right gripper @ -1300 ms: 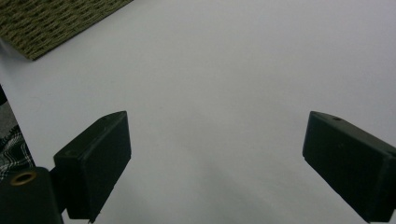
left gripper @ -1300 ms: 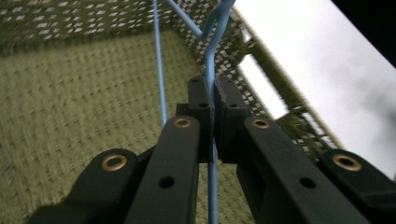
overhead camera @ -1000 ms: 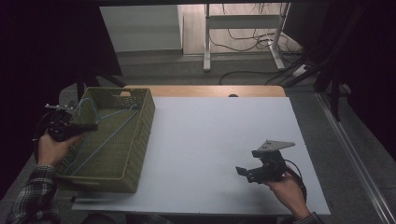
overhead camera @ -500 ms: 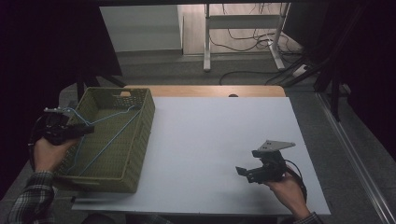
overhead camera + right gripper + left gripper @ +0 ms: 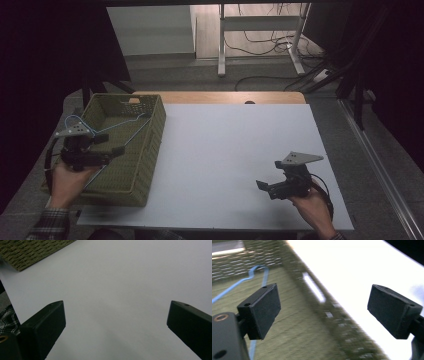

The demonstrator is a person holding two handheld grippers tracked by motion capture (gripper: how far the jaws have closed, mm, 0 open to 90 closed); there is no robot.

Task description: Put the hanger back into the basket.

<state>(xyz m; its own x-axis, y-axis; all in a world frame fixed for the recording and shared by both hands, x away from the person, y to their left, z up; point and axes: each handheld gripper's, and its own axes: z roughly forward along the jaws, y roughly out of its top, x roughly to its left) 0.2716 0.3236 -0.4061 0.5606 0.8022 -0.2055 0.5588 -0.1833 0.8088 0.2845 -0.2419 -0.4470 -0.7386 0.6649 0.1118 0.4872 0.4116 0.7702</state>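
A blue wire hanger (image 5: 131,125) lies inside the green woven basket (image 5: 150,145) at the table's left. My left gripper (image 5: 109,145) hangs open over the basket's left half, just above the hanger, with nothing between its fingers. In the left gripper view the hanger (image 5: 249,277) runs behind the left jaw, and the blurred basket wall (image 5: 312,287) crosses between the wide-apart jaws of that gripper (image 5: 324,300). My right gripper (image 5: 267,177) stands open low over the white table top (image 5: 235,145) at the near right. Its jaws frame bare table in the right gripper view (image 5: 116,315).
The basket's corner (image 5: 32,252) shows far off in the right gripper view, with a plaid sleeve (image 5: 7,320) at the left edge. A wooden strip (image 5: 220,97) borders the table's far side. Beyond it stand a desk frame (image 5: 260,40) and floor cables (image 5: 270,80).
My left gripper has shifted a little nearer and to the right over the basket. The right gripper has stayed where it was.
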